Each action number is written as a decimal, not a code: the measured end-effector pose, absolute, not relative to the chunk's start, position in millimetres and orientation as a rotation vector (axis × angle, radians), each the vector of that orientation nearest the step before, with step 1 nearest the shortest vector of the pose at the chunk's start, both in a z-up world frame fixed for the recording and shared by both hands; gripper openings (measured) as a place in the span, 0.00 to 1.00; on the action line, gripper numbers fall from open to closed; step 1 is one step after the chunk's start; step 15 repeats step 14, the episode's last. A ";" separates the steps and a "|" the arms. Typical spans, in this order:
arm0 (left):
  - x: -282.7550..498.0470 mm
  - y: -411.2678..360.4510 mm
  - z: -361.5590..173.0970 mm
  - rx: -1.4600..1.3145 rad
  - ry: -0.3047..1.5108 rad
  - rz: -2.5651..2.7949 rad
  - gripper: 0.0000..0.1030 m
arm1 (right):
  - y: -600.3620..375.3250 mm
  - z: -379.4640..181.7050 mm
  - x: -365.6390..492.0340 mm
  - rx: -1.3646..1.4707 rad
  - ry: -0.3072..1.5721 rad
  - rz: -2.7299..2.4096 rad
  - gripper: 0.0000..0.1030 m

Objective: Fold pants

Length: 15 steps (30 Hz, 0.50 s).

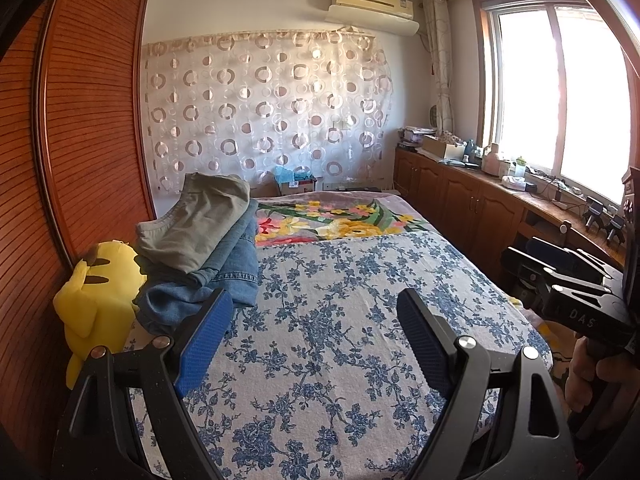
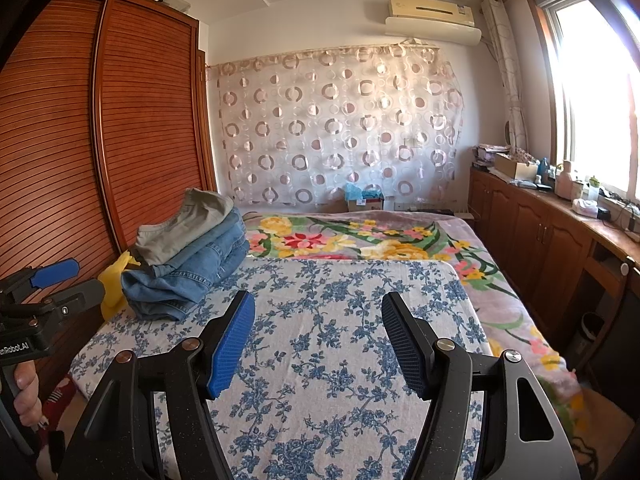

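Note:
A stack of folded pants lies on the bed's left side: olive-grey pants on top, blue jeans under them. The stack also shows in the right wrist view. My left gripper is open and empty, held above the blue-flowered sheet, with the stack ahead to its left. My right gripper is open and empty above the same sheet. The right gripper's body shows at the right edge of the left wrist view; the left gripper's shows at the left edge of the right wrist view.
A yellow plush toy sits by the stack against the brown slatted wardrobe. A colourful floral blanket covers the far bed. Wooden cabinets with clutter run under the window at right. A patterned curtain hangs on the far wall.

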<state>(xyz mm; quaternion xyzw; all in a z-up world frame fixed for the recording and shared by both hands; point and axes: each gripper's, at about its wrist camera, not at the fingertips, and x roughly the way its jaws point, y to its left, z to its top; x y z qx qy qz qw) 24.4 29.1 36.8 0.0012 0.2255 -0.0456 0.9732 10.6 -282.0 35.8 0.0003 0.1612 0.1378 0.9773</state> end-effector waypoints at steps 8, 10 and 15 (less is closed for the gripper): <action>24.5 30.3 37.1 0.002 0.454 -0.093 0.82 | -281.8 35.5 10.9 0.001 0.324 0.276 0.66; 24.4 29.5 37.0 0.003 0.455 -0.093 0.82 | -281.8 35.5 10.9 0.000 0.323 0.275 0.66; 24.6 30.7 37.1 0.001 0.455 -0.092 0.82 | -281.9 35.3 10.8 0.001 0.324 0.274 0.66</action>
